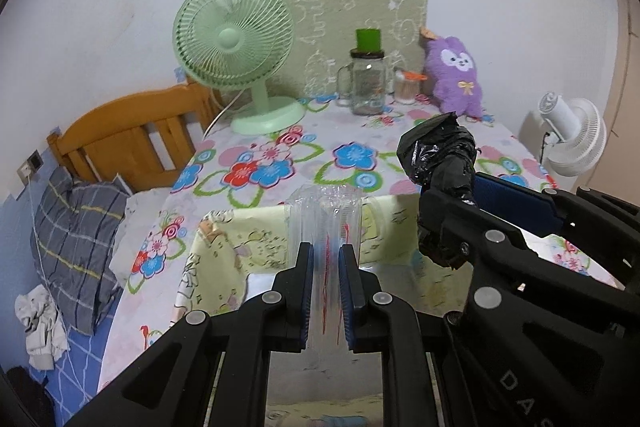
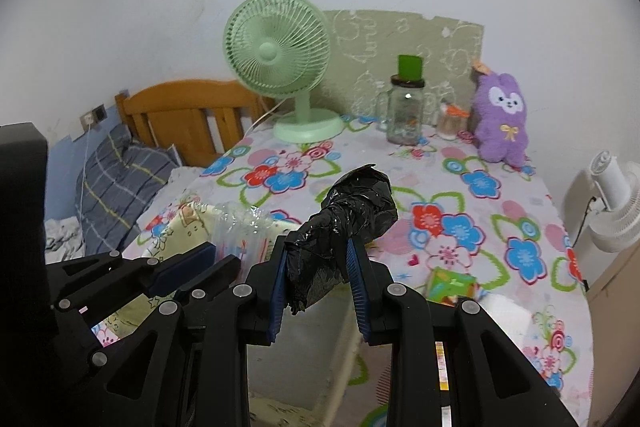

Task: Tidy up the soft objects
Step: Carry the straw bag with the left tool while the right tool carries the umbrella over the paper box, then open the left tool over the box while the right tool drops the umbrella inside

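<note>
My left gripper (image 1: 325, 251) is shut on a clear plastic bundle with red print (image 1: 325, 223), held upright above a pale yellow fabric box (image 1: 224, 247). My right gripper (image 2: 318, 247) is shut on a crumpled black plastic bag roll (image 2: 352, 211), held above the flowered tablecloth. The black roll (image 1: 440, 155) and right gripper (image 1: 450, 203) also show at the right of the left wrist view. The clear bundle (image 2: 240, 227) and left gripper (image 2: 218, 253) show at the left of the right wrist view. A purple plush toy (image 2: 502, 119) stands at the back right of the table.
A green desk fan (image 1: 236, 47), a glass jar with a green cap (image 1: 367, 79) and a small cup (image 1: 405, 87) stand at the back of the table. A small green box (image 2: 450, 285) lies on the cloth. A bed with pillow (image 1: 76, 239) is left; a white fan (image 2: 612, 203) is right.
</note>
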Demonstrator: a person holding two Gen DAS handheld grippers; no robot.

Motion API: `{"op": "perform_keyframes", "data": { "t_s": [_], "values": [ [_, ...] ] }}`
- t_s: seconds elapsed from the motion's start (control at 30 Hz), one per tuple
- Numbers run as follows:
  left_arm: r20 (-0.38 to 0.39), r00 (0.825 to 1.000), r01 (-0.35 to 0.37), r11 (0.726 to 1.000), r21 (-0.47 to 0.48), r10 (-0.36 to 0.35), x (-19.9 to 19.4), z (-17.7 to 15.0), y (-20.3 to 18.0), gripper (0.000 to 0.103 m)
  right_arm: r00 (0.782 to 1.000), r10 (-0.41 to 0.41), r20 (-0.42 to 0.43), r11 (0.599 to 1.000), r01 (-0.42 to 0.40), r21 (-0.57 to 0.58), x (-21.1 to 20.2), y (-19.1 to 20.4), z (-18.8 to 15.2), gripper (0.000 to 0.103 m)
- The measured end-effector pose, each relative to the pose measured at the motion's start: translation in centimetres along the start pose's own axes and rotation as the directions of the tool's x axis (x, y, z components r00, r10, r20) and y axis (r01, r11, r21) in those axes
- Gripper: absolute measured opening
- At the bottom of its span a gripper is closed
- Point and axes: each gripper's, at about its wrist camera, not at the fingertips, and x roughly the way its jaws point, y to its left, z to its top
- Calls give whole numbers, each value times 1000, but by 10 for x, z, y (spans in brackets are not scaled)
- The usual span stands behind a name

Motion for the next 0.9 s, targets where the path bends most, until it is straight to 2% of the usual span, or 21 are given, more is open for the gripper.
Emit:
{"op": "perform_keyframes", "data": {
  "t_s": [0.33,0.4,0.47,0.6,0.67,0.73,0.9],
  "values": [
    [-66,998,-23,999,-36,21,24,-14,21,12,997,31,-64,999,-33,-26,32,17,-8,32],
    [-77,997,-20,999,-46,17,27,-17,23,18,997,32,-75,999,-34,-24,36,19,-9,33],
    [-76,997,-23,999,-49,19,28,-18,23,34,996,38,-86,999,-40,-24,39,20,-11,37],
    [-70,997,-18,999,-41,15,27,-20,22,46,995,39,-92,999,-41,-21,39,19,-14,43],
    [-69,998,-9,999,-41,6,26,-21,22,60,995,38,-90,999,-39,-19,38,18,-15,55],
    [-67,998,-2,999,-43,-1,24,-22,22,67,996,31,-81,999,-33,-17,35,17,-16,65],
    [-56,998,-5,999,-40,3,17,-22,18,79,998,14,-61,1000,-15,-23,28,16,-16,76]
  ]
}}
